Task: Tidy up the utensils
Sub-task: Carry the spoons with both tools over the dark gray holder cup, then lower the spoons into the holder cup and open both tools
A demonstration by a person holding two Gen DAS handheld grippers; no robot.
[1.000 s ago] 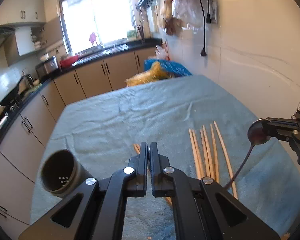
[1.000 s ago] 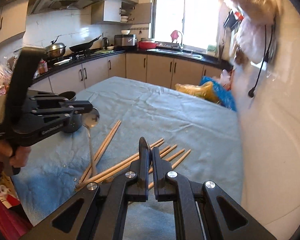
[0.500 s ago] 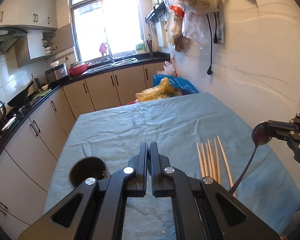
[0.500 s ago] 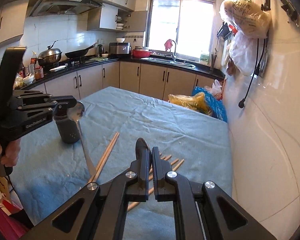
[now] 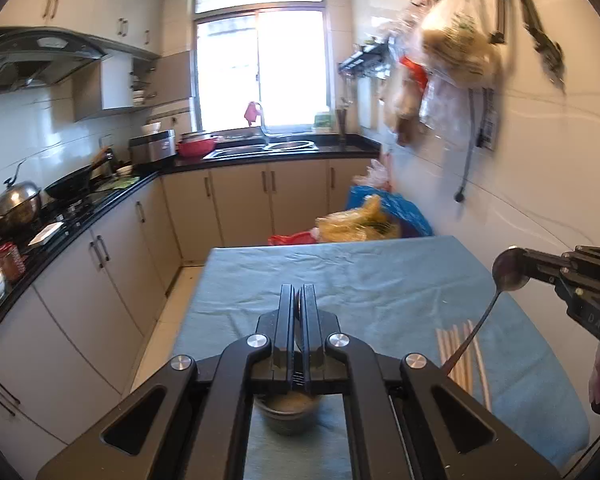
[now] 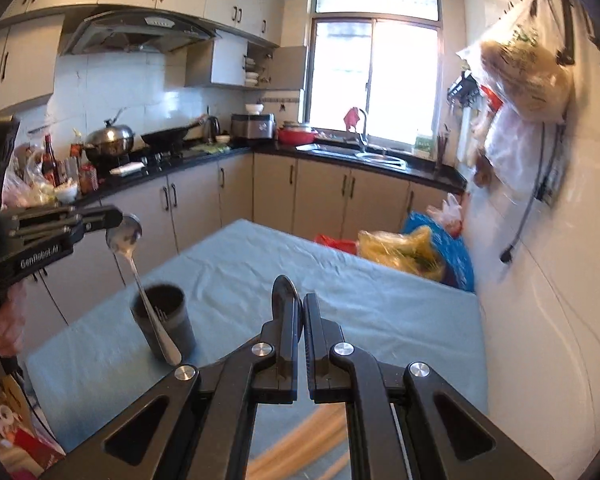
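My left gripper [image 5: 299,300] is shut on a metal spoon, gripped by its bowl; in the right wrist view that gripper [image 6: 114,216] holds the spoon [image 6: 140,280] hanging handle-down in front of the dark utensil cup [image 6: 165,316]. The cup [image 5: 288,412] shows right below the left gripper. My right gripper [image 6: 300,312] is shut on a second spoon, whose bowl edge [image 6: 282,286] sticks up between its fingers. In the left wrist view that gripper [image 5: 518,266] holds this spoon [image 5: 476,324] handle-down above the wooden chopsticks [image 5: 462,352].
The table has a blue cloth [image 5: 364,276]. Yellow and blue plastic bags [image 6: 420,252] lie at its far end by the white wall. Kitchen cabinets and a counter [image 6: 180,184] run along the left and back. Bags hang on the wall [image 6: 520,80] at right.
Both grippers rose and tilted up. The left gripper moved left over the cup with its spoon; the cup went from left of it to right beneath it. The right spoon lifted off the chopsticks.
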